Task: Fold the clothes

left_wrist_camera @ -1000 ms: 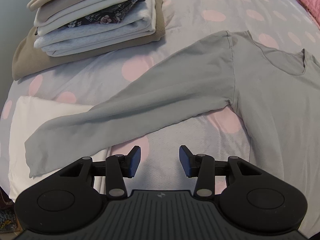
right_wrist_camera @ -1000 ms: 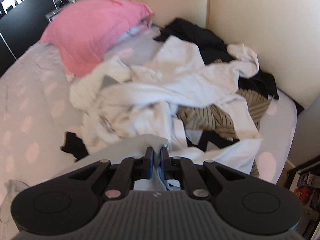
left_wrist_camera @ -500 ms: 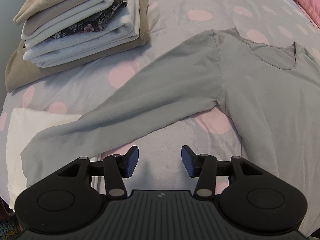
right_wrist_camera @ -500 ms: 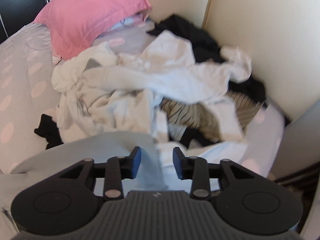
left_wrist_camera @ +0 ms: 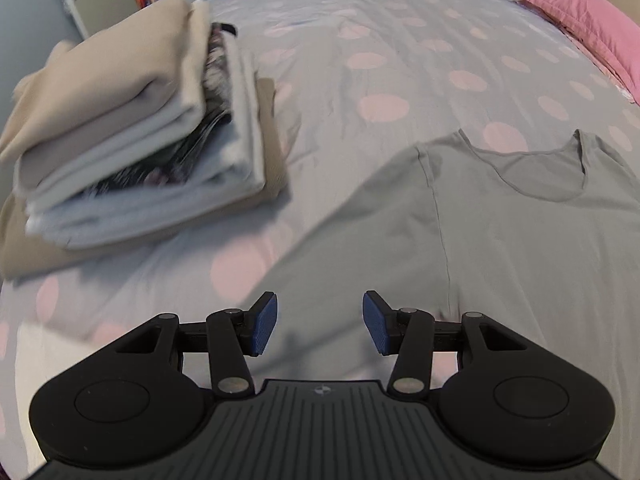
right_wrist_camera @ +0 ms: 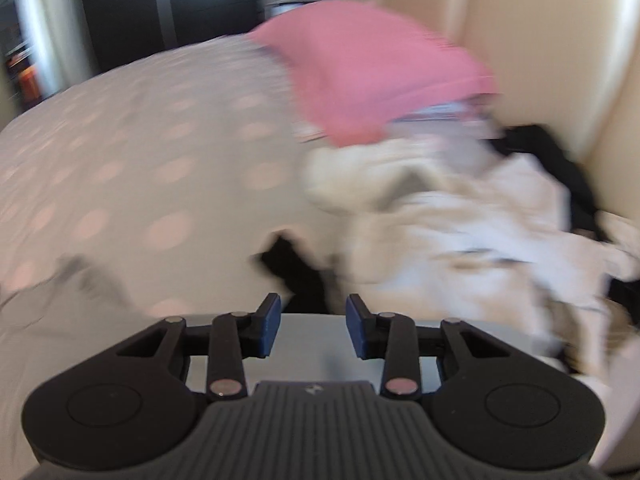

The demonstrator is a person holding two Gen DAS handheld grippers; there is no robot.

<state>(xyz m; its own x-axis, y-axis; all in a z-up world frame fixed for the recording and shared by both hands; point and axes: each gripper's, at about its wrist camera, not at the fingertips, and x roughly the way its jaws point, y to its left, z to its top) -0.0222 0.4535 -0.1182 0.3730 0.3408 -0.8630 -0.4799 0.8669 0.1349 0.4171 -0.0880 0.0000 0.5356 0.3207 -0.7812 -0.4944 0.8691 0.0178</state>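
Note:
A grey long-sleeved shirt [left_wrist_camera: 520, 240] lies spread flat on the spotted bed sheet [left_wrist_camera: 400, 60], its neckline at the upper right. My left gripper [left_wrist_camera: 320, 312] hovers open over the sleeve near the shoulder seam, with nothing between its blue pads. In the blurred right wrist view my right gripper [right_wrist_camera: 312, 312] also stands open. A pale grey piece of the shirt [right_wrist_camera: 312, 340] lies under its jaws, and the pads do not press on it.
A stack of folded clothes [left_wrist_camera: 132, 152] sits at the left of the bed. A heap of unfolded white, striped and black clothes [right_wrist_camera: 460, 220] lies against the cream headboard [right_wrist_camera: 540, 40]. A pink pillow [right_wrist_camera: 372, 68] lies behind the heap, and a black garment [right_wrist_camera: 288, 264] just ahead of the right gripper.
My right gripper has opened and let go of the grey fabric, then swung left. The left gripper has slid along the sleeve toward the shoulder, still open.

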